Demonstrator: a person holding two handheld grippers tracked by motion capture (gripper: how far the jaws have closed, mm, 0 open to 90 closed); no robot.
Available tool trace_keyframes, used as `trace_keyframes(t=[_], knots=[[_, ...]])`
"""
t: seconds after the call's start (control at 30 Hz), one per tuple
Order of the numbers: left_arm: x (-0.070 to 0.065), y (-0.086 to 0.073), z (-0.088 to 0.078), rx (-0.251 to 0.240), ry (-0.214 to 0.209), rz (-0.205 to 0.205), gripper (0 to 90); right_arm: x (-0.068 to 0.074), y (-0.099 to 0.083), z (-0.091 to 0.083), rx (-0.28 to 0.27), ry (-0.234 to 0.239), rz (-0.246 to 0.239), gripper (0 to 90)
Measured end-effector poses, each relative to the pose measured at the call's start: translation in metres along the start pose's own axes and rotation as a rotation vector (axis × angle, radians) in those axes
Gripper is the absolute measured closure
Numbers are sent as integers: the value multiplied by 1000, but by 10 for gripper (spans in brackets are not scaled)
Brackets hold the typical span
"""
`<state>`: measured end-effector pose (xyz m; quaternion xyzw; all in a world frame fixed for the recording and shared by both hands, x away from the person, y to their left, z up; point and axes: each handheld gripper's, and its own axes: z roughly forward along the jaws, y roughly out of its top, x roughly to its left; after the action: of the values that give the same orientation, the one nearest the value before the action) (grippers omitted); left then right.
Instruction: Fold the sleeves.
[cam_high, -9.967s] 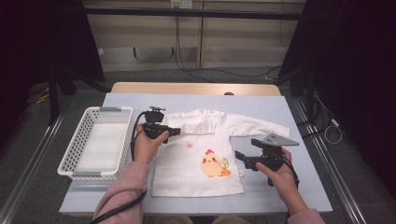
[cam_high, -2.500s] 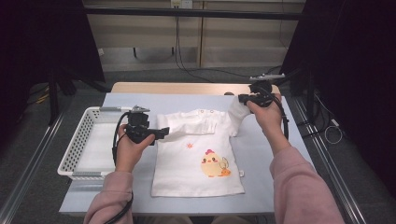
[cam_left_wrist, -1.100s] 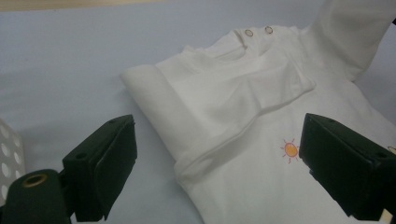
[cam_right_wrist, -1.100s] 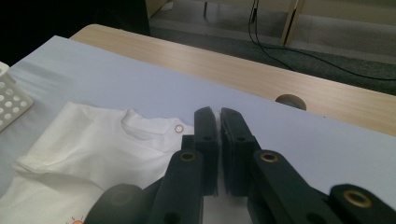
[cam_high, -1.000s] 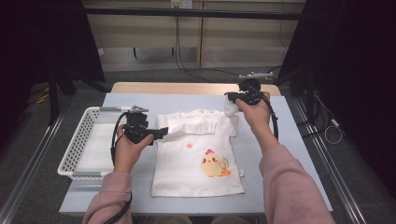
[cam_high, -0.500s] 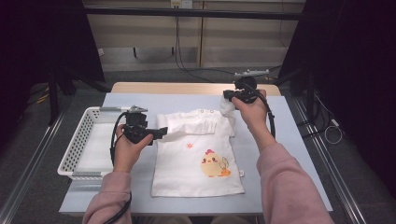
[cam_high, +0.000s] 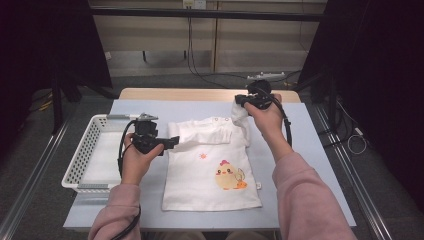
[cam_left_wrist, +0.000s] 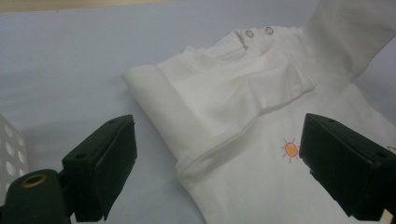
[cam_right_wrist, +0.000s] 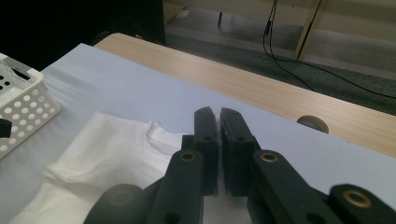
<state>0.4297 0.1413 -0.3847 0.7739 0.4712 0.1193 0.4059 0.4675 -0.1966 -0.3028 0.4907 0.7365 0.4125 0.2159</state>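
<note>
1. Over on the left, the white basket sits with nothing in it that I can see at the bench edge, waiting.
2. Next along, the left tongs hold their spot at the shirt's shoulder, jaws wide apart with nothing between the pads; that near sleeve is already folded across the chest.
3. Centre stage, the small white shirt lies flat on the bench, chick print up.
4. Now the change: the right tongs have carried the far sleeve from out at the side up and inward, and it hangs lifted above the collar, jaws clamped shut on its cuff.
5. My read: this sleeve looks about to be laid over the other, so the fold seems roughly halfway.
</note>
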Motion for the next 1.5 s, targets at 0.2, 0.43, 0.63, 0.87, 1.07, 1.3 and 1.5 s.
trace_keyframes(t=[0.2,0.43,0.63,0.87,1.07,1.3,1.5], knots=[[-1,1,0,-5,-3,0,114,4,2,2,2,2,-8,868],[-1,1,0,-7,-8,-1,114,9,2,7,3,17,-14,868],[0,1,-1,2,-5,5,114,14,1,10,12,22,-9,868],[0,0,-2,6,-10,-9,114,20,1,16,15,37,-15,868],[1,0,-2,-1,-5,-3,114,24,0,21,20,54,-19,868],[2,0,-2,-1,1,-9,114,27,-1,25,21,58,-20,868],[2,-1,-2,-5,0,-8,114,29,-1,28,23,67,-20,868]])
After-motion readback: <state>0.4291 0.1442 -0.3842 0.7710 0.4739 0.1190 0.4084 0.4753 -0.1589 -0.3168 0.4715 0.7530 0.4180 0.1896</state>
